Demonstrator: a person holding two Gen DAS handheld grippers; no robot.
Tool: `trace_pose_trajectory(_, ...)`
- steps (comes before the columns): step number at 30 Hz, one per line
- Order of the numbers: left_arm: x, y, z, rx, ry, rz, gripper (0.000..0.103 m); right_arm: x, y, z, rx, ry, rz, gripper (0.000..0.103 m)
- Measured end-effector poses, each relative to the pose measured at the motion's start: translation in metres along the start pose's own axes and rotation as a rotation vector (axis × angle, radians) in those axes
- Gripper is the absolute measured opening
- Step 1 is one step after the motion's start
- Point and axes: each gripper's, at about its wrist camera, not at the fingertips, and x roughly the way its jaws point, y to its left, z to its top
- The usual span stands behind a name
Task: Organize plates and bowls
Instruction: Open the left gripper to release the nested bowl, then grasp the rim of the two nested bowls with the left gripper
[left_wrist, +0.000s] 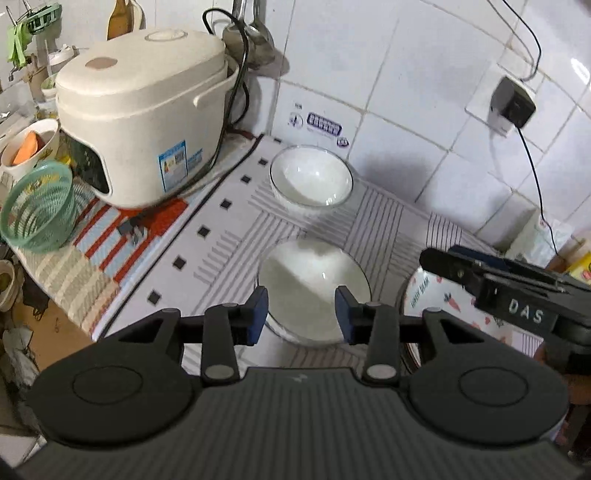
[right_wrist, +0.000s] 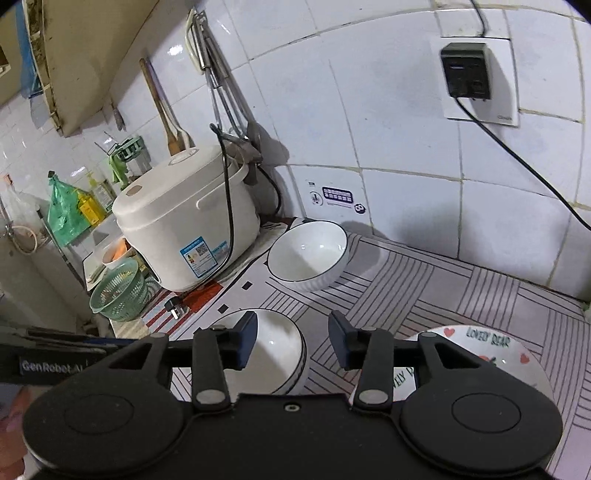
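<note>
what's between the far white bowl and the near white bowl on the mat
Nothing: only bare striped mat separates the far bowl from the near bowl, and they do not touch. Both wrist views show the gap.

You're working in a lived-in home kitchen. White wall tiles (right_wrist: 406, 122) back the bench (right_wrist: 461, 295), which wears a striped cloth. A cream rice cooker (left_wrist: 144, 110) sits at the left with its cord trailing, cooking utensils (right_wrist: 218, 81) hang above it, a green strainer basket (left_wrist: 37, 206) lies beside it, and 2 white bowls (left_wrist: 310, 177) stand nearby.
</note>
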Motion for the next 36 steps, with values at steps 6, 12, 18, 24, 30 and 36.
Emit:
trace_pose_trajectory(6, 0.017, 0.028, 0.039, -0.011, -0.025, -0.06, 0.041, 0.019, 0.005, 0.012, -0.015, 0.002, 0.006, 0.056)
trace_pose_trajectory(12, 0.057, 0.046, 0.071, -0.013, 0.018, -0.091, 0.041, 0.059, 0.0, 0.031, 0.035, 0.041, 0.0, 0.058)
trace_pose_trajectory(18, 0.111, 0.05, 0.082, 0.015, 0.087, -0.083, 0.041, 0.108, -0.014, 0.042, 0.149, 0.089, -0.02, 0.058)
trace_pose_trajectory(24, 0.143, 0.053, 0.102, 0.034, 0.072, -0.103, 0.041, 0.144, -0.025, 0.048, 0.207, 0.108, -0.055, 0.058)
trace_pose_trajectory(30, 0.186, 0.049, 0.115, 0.04, 0.118, -0.172, 0.046, 0.174, -0.036, 0.057, 0.25, 0.133, -0.113, 0.058)
trace_pose_trajectory(36, 0.215, 0.042, 0.115, 0.039, 0.167, -0.171, 0.042, 0.201, -0.039, 0.064, 0.178, 0.199, -0.249, 0.038)
